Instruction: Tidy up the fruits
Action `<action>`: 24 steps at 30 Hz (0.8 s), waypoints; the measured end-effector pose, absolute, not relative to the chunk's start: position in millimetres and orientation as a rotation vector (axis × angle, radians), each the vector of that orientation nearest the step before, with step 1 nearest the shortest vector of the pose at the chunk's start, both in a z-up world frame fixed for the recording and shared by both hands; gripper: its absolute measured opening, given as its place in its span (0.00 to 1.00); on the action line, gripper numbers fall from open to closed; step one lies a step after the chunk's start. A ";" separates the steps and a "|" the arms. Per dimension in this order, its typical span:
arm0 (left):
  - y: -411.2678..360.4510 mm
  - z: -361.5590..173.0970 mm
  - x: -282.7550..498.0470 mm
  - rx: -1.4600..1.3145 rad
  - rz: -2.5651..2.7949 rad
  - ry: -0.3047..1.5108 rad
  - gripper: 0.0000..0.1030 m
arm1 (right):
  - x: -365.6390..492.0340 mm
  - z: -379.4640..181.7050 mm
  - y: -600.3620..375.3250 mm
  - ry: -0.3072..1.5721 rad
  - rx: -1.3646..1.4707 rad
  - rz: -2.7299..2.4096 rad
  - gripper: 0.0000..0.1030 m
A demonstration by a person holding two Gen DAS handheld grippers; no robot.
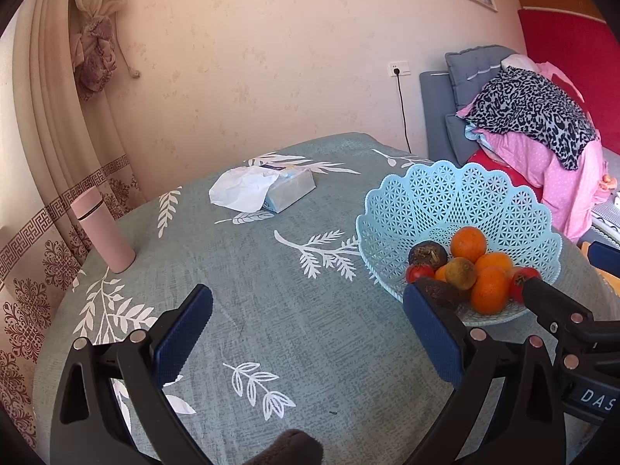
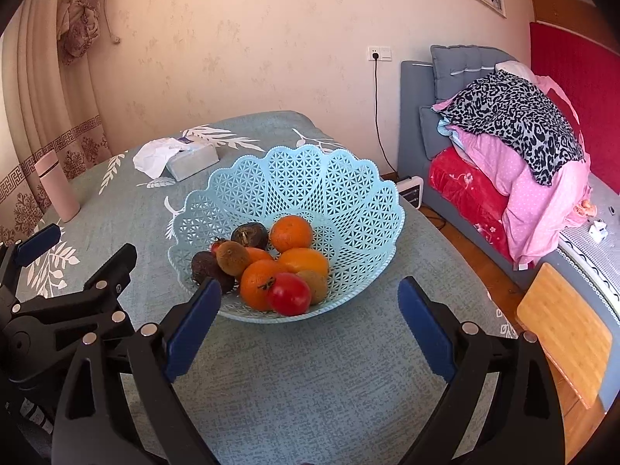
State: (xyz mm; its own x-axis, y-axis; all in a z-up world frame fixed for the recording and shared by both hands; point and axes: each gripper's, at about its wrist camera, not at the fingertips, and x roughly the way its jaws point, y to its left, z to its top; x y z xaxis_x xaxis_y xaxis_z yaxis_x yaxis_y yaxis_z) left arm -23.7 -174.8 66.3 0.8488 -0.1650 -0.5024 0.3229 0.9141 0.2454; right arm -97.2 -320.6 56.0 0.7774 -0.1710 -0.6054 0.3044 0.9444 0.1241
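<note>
1. The left tongs point(image 1: 308, 339) are spread wide with nothing between the blue pads point(image 1: 182, 333).
2. The right tongs point(image 2: 310, 319) are equally wide apart and hold nothing.
3. The two sit side by side: the right tongs' black finger shows just right of the left pair, and the left tongs' finger just left of the right pair.

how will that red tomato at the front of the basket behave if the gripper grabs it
The red tomato looks smooth and glossy, so the pads may slip on it. It is round and sits on top of the pile by an orange, so a nudge would probably roll it within the blue basket. Its skin looks thin; a hard squeeze might bruise it.
</note>
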 end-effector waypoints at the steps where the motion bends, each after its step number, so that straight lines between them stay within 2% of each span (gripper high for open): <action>1: -174.9 65.1 -23.0 0.333 -0.261 0.498 0.95 | -96.7 55.4 -320.7 0.632 0.221 -0.260 0.91; 24: -179.5 54.7 -18.5 0.364 -0.251 0.518 0.95 | -90.8 47.9 -319.0 0.650 0.202 -0.264 0.92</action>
